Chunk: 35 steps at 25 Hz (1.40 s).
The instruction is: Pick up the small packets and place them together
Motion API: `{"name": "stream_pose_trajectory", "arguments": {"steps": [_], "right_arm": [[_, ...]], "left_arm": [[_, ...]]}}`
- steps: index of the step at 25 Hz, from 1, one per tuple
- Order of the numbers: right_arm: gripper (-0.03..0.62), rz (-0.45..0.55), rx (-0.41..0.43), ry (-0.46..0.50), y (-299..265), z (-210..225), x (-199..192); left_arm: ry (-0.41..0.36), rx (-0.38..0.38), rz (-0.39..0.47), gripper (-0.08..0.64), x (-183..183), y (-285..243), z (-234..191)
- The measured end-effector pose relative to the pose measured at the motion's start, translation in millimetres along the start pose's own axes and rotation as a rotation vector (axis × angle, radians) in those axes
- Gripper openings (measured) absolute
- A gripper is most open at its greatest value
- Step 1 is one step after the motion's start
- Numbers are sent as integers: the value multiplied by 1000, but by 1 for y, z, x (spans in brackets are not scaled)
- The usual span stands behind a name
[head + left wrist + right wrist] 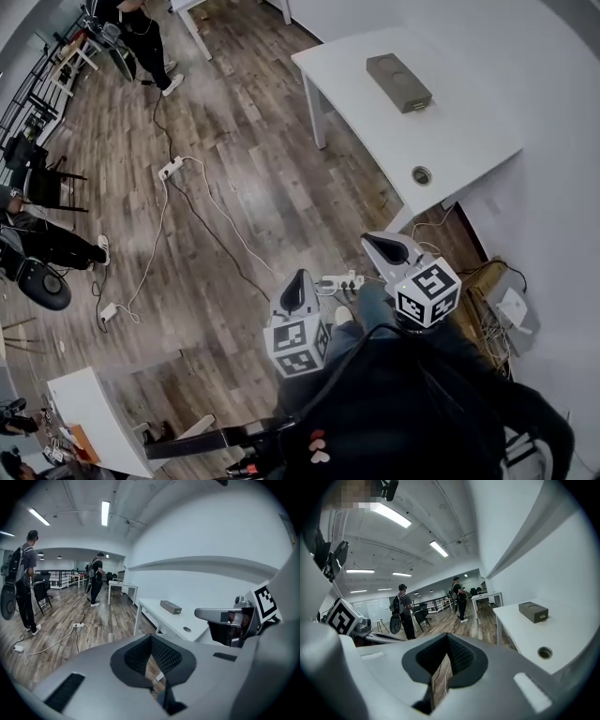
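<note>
The left gripper (299, 287) and right gripper (391, 251) were pressed shut and empty, held over the floor (234, 178) near the table (459, 141), probably just in transit, with no packets in view

Table (469, 141): white; one grey box (398, 82) on top.
Floor (253, 141): wood planks; cables (208, 228) and power strip (171, 169) on it.
</note>
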State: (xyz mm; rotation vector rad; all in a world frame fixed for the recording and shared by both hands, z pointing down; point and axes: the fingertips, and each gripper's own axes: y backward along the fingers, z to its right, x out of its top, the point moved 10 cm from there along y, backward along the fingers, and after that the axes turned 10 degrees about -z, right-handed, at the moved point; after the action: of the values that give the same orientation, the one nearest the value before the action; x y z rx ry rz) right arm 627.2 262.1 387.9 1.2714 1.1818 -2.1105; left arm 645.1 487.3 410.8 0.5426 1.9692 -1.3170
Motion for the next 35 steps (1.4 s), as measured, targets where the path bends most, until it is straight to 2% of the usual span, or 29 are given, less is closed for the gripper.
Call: {"name": "stream_pose_trajectory", "arguments": {"steps": [8,12,16,22,27,31,35], "right_arm": [[-6,-11,9,23,-45,22,28],[-6,-8,27,33,-85,51,47],[-6,-1,83,34,-138,94,78],[-6,-21,131,27,-209,184,139],[-6,-61,165,15,-247,232,179],[-6,-60,172,39,-270,268,207],[-6,-60,178,31,-293,291,218]], "left_arm": [[84,6,-13,-1,12,-26,-21],[111,49,-7,0,36,-57,-39],[127,84,-10,-1,80,-106,-58],[83,79,-32,0,176,-204,-66],[98,90,-32,-1,243,-250,-72],[103,105,-28,0,276,-280,-69],[106,114,-42,-1,293,-307,-75]]}}
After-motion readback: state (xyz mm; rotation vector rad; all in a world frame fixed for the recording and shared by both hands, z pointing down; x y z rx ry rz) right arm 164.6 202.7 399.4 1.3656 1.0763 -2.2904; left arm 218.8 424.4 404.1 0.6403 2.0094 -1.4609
